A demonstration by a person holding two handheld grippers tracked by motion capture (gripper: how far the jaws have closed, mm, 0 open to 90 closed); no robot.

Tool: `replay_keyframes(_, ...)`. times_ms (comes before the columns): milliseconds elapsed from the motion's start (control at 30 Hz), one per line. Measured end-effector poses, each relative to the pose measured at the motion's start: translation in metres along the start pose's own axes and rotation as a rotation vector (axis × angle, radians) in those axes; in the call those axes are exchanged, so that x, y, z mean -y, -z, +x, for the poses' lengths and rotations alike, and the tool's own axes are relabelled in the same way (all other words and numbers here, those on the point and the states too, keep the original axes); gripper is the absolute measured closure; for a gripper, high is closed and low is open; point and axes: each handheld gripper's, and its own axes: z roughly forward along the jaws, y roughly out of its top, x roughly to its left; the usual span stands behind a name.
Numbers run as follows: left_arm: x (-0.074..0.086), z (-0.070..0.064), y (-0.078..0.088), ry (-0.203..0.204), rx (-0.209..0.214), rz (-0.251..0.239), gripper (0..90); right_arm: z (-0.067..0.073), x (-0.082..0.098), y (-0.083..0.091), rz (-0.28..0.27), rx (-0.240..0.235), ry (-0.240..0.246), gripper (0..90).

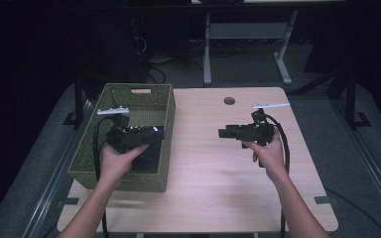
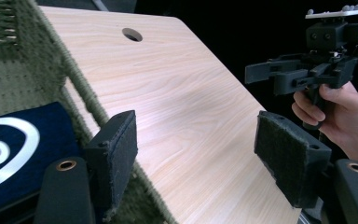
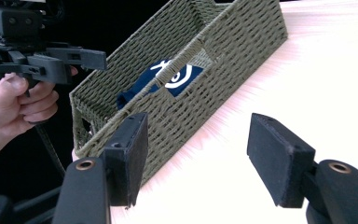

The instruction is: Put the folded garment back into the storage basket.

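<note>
Pale wooden surface (image 1: pixel 213 168) carried a green woven basket (image 1: pixel 92 153) at frame left, with a navy cloth (image 1: pixel 149 153) lying in its near end. Directly over that cloth hovered the left gripper (image 1: pixel 154 133), fingers apart and empty. Farther right, the right gripper (image 1: pixel 224 133) pointed leftward toward the basket, fingers likewise apart, holding nothing.

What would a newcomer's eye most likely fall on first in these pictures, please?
Most likely the green woven basket at the left edge of the light wooden table, with a dark blue cloth bearing a white ring mark lying inside it. Next come the two black grippers facing each other: the left gripper held over the basket and the right gripper over the bare tabletop, both with open jaws and nothing between them.
</note>
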Motion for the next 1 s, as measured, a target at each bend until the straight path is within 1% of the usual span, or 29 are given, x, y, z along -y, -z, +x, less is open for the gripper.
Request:
replay_keyframes(300,0.001,-0.008,-0.012,-0.009,0.021,0.009,29.1,-0.011,0.01,0.017,0.001,0.035,-0.025,37.7)
replay_keyframes(333,0.001,-0.01,-0.014,-0.008,0.025,0.012,28.8,-0.013,0.012,0.019,-0.003,0.039,-0.02,37.5)
replay_keyframes(533,0.002,-0.018,-0.024,-0.032,0.032,0.033,26.8,-0.018,0.02,0.03,0.0,0.059,-0.05,37.8)
replay_keyframes(600,0.003,-0.019,-0.027,-0.03,0.038,0.036,26.6,-0.019,0.022,0.033,-0.005,0.062,-0.051,37.8)
replay_keyframes(667,0.004,-0.022,-0.029,-0.035,0.034,0.04,26.2,-0.022,0.025,0.036,-0.004,0.066,-0.054,37.8)
replay_keyframes(700,0.005,-0.022,-0.03,-0.036,0.037,0.043,26.0,-0.023,0.026,0.037,-0.006,0.07,-0.05,37.8)
replay_keyframes(767,0.006,-0.023,-0.033,-0.037,0.041,0.044,25.5,-0.024,0.028,0.04,-0.008,0.07,-0.062,37.7)
replay_keyframes(867,0.007,-0.028,-0.036,-0.039,0.049,0.043,24.7,-0.026,0.031,0.043,-0.008,0.079,-0.061,37.7)
replay_keyframes(933,0.008,-0.031,-0.039,-0.051,0.05,0.048,24.0,-0.027,0.034,0.046,-0.008,0.084,-0.063,37.7)
replay_keyframes(1000,0.008,-0.034,-0.041,-0.055,0.06,0.047,23.8,-0.029,0.037,0.049,-0.009,0.095,-0.067,37.5)
